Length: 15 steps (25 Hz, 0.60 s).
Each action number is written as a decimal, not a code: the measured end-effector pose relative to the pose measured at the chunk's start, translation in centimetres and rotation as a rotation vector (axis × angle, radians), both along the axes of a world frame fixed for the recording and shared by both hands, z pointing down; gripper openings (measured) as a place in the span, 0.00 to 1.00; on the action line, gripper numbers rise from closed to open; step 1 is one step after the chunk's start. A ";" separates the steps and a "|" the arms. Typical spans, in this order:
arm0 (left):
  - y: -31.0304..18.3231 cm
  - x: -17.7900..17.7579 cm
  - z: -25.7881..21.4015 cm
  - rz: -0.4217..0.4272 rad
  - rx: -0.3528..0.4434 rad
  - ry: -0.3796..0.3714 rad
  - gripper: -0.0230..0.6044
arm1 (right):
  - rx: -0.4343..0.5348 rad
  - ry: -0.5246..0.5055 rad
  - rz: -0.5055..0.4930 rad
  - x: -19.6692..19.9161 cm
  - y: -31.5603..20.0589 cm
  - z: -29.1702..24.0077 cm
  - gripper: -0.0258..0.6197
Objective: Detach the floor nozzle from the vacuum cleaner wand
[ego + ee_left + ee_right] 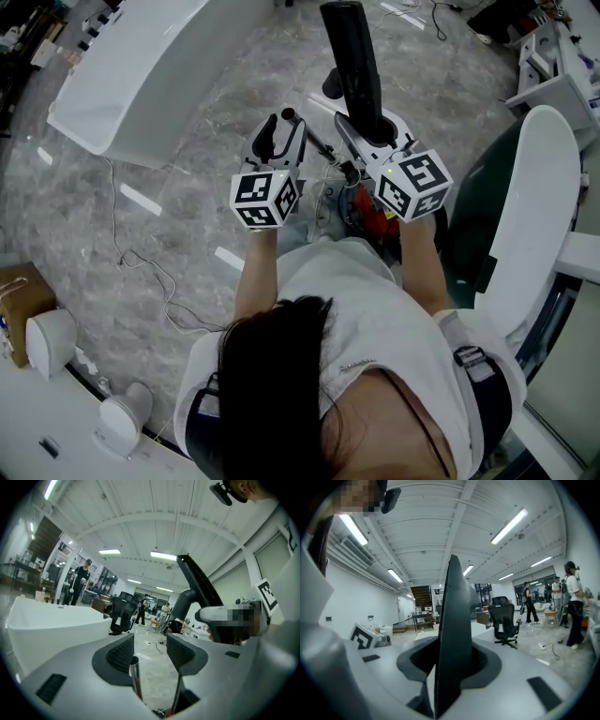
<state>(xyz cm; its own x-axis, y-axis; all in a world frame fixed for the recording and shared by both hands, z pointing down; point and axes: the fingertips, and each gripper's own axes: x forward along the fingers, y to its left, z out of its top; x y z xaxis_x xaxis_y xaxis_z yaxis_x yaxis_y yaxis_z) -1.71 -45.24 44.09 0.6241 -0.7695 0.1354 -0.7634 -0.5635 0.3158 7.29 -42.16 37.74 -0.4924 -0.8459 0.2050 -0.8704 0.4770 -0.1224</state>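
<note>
Grey marbled floor [187, 141] spreads under me, with a white table [131, 75] up on my left, a white chair [539, 216] on my right and loose cables [141, 258] trailing across the stone. Both my claws are held out in front of me, roughly level. My right gripper [373, 133] is clamped on a long, flat black piece that I take for the floor nozzle [354, 66]. In the right gripper view its dark edge [452, 634] stands upright, filling the gap between the pads, which press on it from both sides. From the head view the nozzle runs away from me, out beyond the jaws. My left gripper [281, 127] sits just beside it, a little to the left. Its jaws stand wide apart with nothing pinched, only floor showing between the ribbed pads [121, 652]. Low in that gap I see the shiny metal tube of the wand [136, 681], its upper end just under the left pad, touching neither one. Whether the tube is joined to the nozzle I cannot tell. Something red [367, 208] shows below my right claw.
</note>
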 end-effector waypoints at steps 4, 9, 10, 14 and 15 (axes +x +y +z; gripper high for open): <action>1.0 -0.1 -2.9 -0.019 0.073 -0.023 0.36 | 0.015 0.038 0.048 0.2 0.6 0.7 0.27; 2.2 0.4 -5.3 -0.026 0.124 -0.064 0.36 | 0.038 0.031 0.136 1.3 1.2 0.4 0.27; 2.2 0.5 -5.5 -0.023 0.121 -0.071 0.36 | 0.044 0.029 0.157 1.6 1.2 0.3 0.27; 2.6 1.0 -5.3 -0.003 0.092 -0.095 0.36 | 0.043 0.027 0.223 2.5 1.4 0.9 0.27; 2.7 1.1 -5.3 -0.002 0.090 -0.101 0.36 | 0.038 0.025 0.229 2.6 1.6 1.1 0.27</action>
